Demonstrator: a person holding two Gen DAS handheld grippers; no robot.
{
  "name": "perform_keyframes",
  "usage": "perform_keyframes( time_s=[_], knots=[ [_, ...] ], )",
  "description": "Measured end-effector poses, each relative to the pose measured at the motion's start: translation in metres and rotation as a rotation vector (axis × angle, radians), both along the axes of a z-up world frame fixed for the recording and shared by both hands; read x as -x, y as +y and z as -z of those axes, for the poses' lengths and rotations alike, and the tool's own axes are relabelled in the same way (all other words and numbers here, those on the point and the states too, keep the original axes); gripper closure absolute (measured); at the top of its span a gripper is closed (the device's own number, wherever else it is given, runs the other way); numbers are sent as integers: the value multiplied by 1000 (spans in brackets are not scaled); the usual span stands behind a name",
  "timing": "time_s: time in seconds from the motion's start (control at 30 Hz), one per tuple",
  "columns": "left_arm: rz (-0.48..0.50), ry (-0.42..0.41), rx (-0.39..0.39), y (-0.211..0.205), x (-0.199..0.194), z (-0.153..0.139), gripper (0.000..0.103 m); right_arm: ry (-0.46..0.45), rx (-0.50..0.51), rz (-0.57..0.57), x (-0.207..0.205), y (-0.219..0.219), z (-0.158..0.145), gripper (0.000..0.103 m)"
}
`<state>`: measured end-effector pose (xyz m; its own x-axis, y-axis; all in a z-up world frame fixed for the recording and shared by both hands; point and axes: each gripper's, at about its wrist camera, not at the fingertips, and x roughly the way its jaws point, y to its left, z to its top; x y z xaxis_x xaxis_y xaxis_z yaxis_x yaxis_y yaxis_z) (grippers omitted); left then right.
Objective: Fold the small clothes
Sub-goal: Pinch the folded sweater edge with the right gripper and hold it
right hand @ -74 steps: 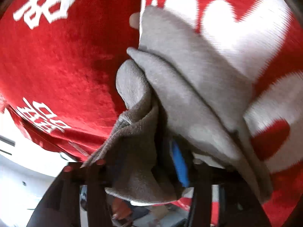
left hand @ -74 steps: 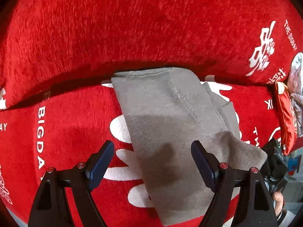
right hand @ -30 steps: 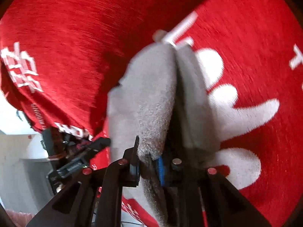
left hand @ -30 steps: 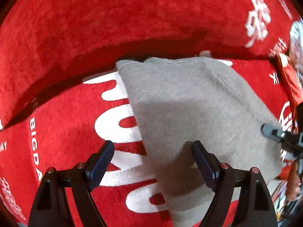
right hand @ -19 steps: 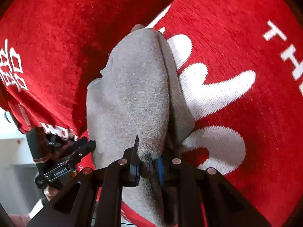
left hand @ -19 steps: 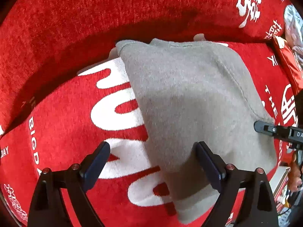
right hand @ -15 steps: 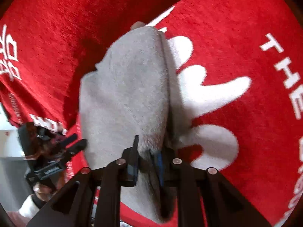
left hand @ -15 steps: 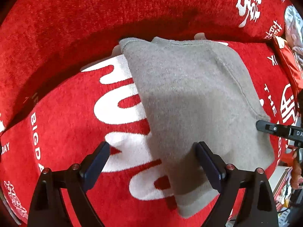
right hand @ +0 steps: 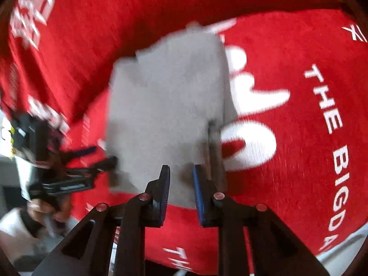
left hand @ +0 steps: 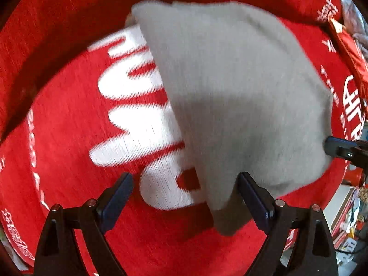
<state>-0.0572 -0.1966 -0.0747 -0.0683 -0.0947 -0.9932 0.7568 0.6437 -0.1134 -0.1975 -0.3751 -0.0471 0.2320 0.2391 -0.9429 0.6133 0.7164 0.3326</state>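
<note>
The folded grey garment (right hand: 168, 105) lies flat on the red blanket (right hand: 299, 184) directly ahead of the right claw (right hand: 181, 184), slightly parted and empty, while the left claw (left hand: 185, 197), spread wide, hovers over its near corner.

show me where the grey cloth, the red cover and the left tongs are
grey cloth (left hand: 232, 87), left wrist view, middle of its top layer
red cover (left hand: 69, 138), left wrist view, bare patch left of the cloth
left tongs (left hand: 185, 197), left wrist view, midway between the fingertips

A red cover (left hand: 69, 138) with white lettering is spread below the tongs. A folded grey garment (left hand: 230, 92) is laid flat on it, ahead of them.
</note>
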Motion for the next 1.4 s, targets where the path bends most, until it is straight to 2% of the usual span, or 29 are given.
perform_keyframes(
  time_s=[0.07,0.1,0.17,0.27,0.37,0.47,0.57,0.7,0.8,0.87,0.93,1.03,1.13,1.23,1.4],
  knots=[
    [-17,27,6,7,3,5,10,52,4,1,3,1,18,96],
    [-23,29,12,11,4,5,10,41,10,6,7,-1,22,103],
    [-24,35,14,17,6,4,10,19,16,8,13,-2,22,103],
    [-34,43,-3,23,5,-3,10,40,17,8,18,-1,18,103],
    [-79,-8,27,28,-5,-26,10,76,-6,65,23,-8,4,103],
    [-158,-76,85,28,-31,-54,10,30,12,131,21,-13,-19,103],
    [-226,-94,125,14,-55,-60,10,-23,48,138,6,-31,-37,103],
    [-277,-137,129,-22,-91,-50,10,-60,93,101,-42,-53,-34,103],
    [-289,-146,74,-42,-101,-29,10,-69,111,62,-74,-67,-25,103],
    [-299,-148,37,-46,-102,-13,10,-45,115,33,-82,-76,-14,103],
    [-323,-130,38,-43,-102,-6,10,1,111,12,-89,-78,6,103],
    [-353,-100,42,-39,-104,-6,10,-13,95,20,-81,-86,20,103],
    [-314,-125,23,-45,-102,-11,10,10,93,61,-66,-102,20,103],
    [-305,-139,7,-49,-101,-14,10,19,77,95,-52,-113,12,102],
    [-320,-133,-3,-49,-98,-16,10,-17,6,122,-29,-114,-2,100]
  ],
)
